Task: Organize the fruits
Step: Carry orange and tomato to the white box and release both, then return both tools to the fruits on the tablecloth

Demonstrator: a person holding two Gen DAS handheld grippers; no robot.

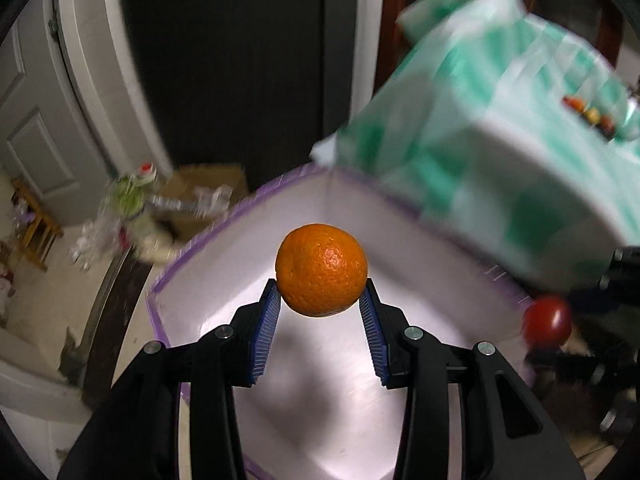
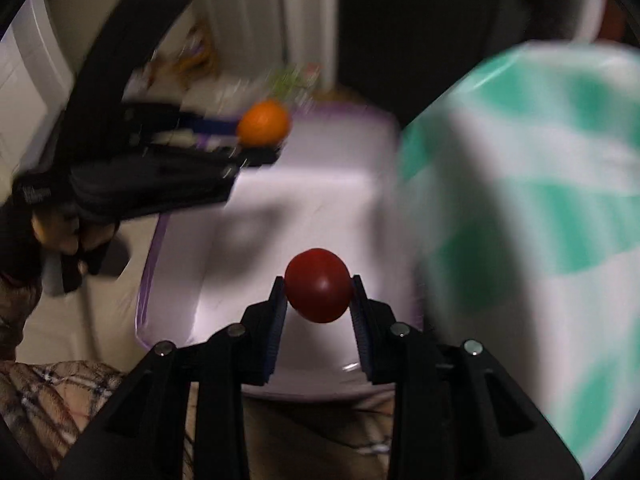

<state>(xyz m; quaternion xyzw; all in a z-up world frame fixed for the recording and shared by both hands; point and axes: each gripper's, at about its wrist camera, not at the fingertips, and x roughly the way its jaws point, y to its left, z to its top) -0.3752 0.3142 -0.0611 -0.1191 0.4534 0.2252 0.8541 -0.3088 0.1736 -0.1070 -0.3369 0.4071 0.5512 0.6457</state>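
Overhead, both fruits, orange (image 1: 321, 270) and tomato (image 2: 319, 285), clear the bin's rim (image 1: 188, 248)

Beyond the jaws and up to their left stands a pale grey panelled door (image 1: 36, 128) with a white frame (image 1: 120, 80). Straight ahead, past the jaw tips, a dark doorway (image 1: 240, 60) fills the middle. Below the door, left of the jaws, the floor (image 1: 60, 280) is light, with a small wooden piece of furniture (image 1: 34, 232), a cardboard box (image 1: 208, 184) and blurred clutter (image 1: 132, 204). Light is dim indoors.
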